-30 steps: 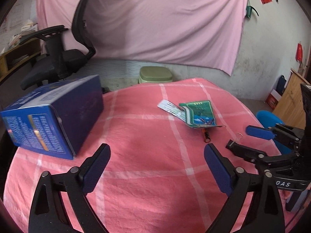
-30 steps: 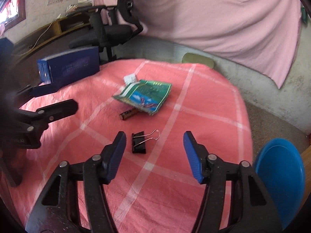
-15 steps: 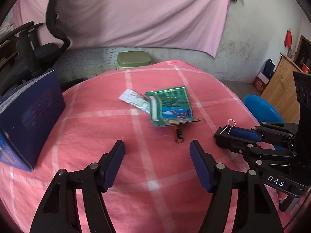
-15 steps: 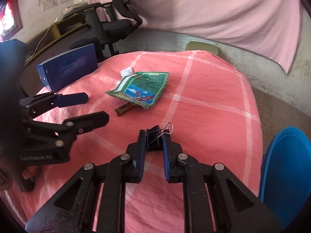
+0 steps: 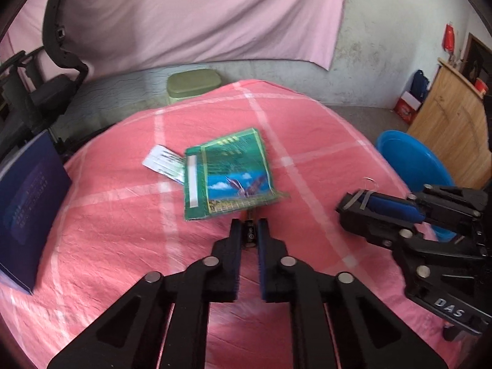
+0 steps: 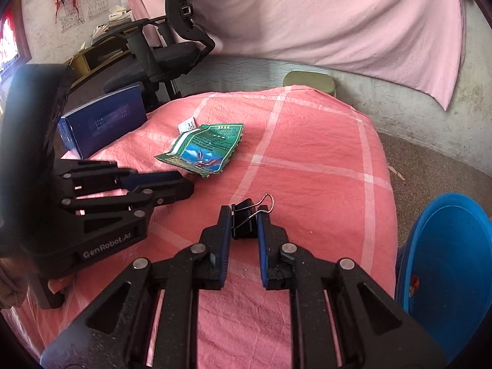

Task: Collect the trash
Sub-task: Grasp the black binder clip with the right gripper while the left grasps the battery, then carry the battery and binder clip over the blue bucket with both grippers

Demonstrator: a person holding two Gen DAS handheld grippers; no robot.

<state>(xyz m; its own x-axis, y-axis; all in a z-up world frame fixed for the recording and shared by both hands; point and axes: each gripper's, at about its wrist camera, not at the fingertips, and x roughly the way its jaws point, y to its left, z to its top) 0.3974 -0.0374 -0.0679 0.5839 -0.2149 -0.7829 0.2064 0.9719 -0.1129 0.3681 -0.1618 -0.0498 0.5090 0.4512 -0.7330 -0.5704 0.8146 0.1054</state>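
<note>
My left gripper [image 5: 249, 230] is shut on a small dark battery [image 5: 249, 230] at the near edge of a green wrapper [image 5: 229, 173] on the pink checked tablecloth [image 5: 123, 230]. My right gripper [image 6: 244, 223] is shut on a black binder clip [image 6: 244, 220] and holds it above the cloth; it also shows in the left wrist view [image 5: 353, 204]. The green wrapper [image 6: 204, 149] lies mid-table with a white card [image 6: 187, 125] behind it, and the card shows in the left wrist view [image 5: 163, 163] too. The left gripper's fingers [image 6: 160, 181] show at the left of the right wrist view.
A blue basin [image 6: 452, 264] stands on the floor right of the table, also seen in the left wrist view [image 5: 412, 163]. A dark blue box [image 5: 27, 212] stands at the table's left edge. A green stool [image 5: 192, 84], an office chair [image 6: 160, 52] and a wooden cabinet [image 5: 452, 126] stand around.
My left gripper moved forward to the battery and closed on it. My right gripper closed on the binder clip and lifted it off the cloth.
</note>
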